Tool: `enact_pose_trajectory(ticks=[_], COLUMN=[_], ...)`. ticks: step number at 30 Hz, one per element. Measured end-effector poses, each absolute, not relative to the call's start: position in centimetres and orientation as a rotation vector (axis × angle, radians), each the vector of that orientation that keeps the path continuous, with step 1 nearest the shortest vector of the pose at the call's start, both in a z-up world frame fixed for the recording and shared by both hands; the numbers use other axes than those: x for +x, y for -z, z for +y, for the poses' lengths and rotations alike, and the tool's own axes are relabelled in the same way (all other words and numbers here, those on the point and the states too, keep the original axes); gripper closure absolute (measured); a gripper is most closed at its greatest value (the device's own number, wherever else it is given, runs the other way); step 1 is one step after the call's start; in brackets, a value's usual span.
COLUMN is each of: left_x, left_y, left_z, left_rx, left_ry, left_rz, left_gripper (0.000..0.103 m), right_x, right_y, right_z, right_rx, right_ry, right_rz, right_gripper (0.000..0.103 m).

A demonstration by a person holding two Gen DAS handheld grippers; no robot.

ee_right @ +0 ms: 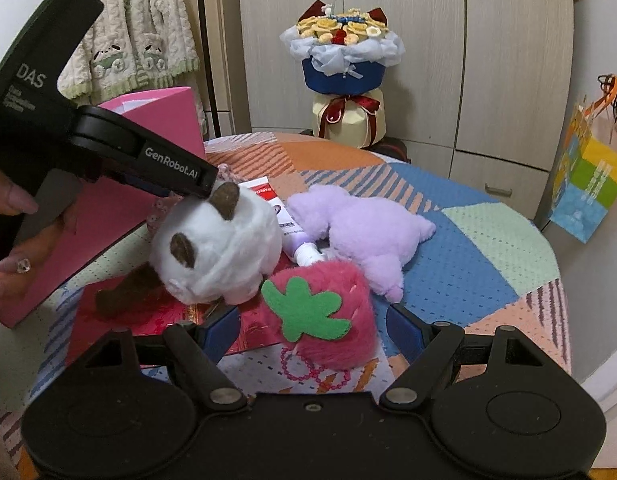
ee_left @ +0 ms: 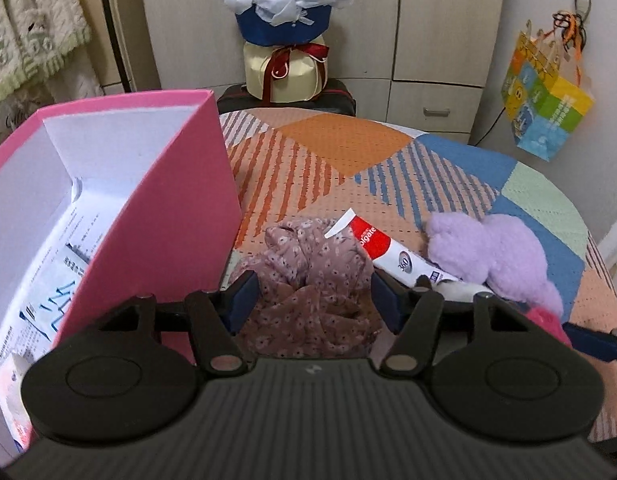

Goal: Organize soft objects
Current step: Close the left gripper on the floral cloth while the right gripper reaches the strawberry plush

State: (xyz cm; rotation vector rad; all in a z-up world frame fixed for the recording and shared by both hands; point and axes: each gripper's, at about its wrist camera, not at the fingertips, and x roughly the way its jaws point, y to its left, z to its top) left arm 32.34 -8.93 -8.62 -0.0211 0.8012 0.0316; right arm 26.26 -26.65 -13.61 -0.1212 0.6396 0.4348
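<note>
left hand-held gripper (ee_left: 313, 297) straddles the floral cloth; right hand-held gripper (ee_right: 312, 330) gapes at the strawberry plush.

the left jaws stand apart on either side of the crumpled floral cloth (ee_left: 312, 280), not visibly pinching it; it looks light and limp and will likely drape, so a bunched fold is the best hold. the right jaws are released around the pink strawberry plush (ee_right: 328, 312), light, squashy and fuzzy, best taken across its body, not the bead chain (ee_right: 308, 372). both lie on the patterned worktop (ee_left: 348, 140) beside the pink box (ee_left: 180, 200). only the left view looks into the box; only the right view shows the white plush (ee_right: 220, 248), the whole purple plush (ee_right: 368, 232) and a hand (ee_right: 12, 240) holding the left tool.
</note>
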Motion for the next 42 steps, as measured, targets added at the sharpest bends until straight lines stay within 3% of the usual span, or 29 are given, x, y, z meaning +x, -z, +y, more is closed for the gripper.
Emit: enact_pose_trajectory(ticks=[5,12,13,15,18,23,28,42], left_x=[32.6,32.8,32.8,32.8,32.7,32.2,31.3,27.5], left_y=[9.2,9.8,9.8,9.8,9.6,9.6,9.4,6.8], left_z=[-8.6,-8.4,-8.3,-8.1,-8.2,-8.5,-9.0,-9.9], left_rx=[-0.081,-0.143,-0.147,-0.153,-0.143,-0.14,-0.134,-0.1], left_ry=[-0.026,-0.064,-0.065,-0.061,-0.054,-0.032,0.004,0.058], left_rz=[0.827,0.81,0.814,0.813,0.804,0.778,0.738,0.613], left_gripper=[0.035,0.036,0.038,0.059,0.08,0.092,0.094,0.095], right_x=[26.4,26.0,25.9,25.9,26.0,25.8,25.2,23.1], right_y=[14.1,14.2,14.1,14.2,14.4,14.4,14.2,13.3], right_z=[-26.3,-26.2,-26.2,-26.2,-26.2,-26.3,-26.4,-26.7], right_rx=[-0.126,-0.156,-0.154,-0.147,-0.145,-0.142,-0.134,-0.119], right_ry=[-0.433,-0.403,-0.406,-0.409,-0.416,-0.411,-0.403,-0.352], right_rz=[0.655,0.633,0.63,0.631,0.638,0.612,0.595,0.591], right_gripper=[0.02,0.02,0.02,0.023,0.031,0.051,0.059,0.059])
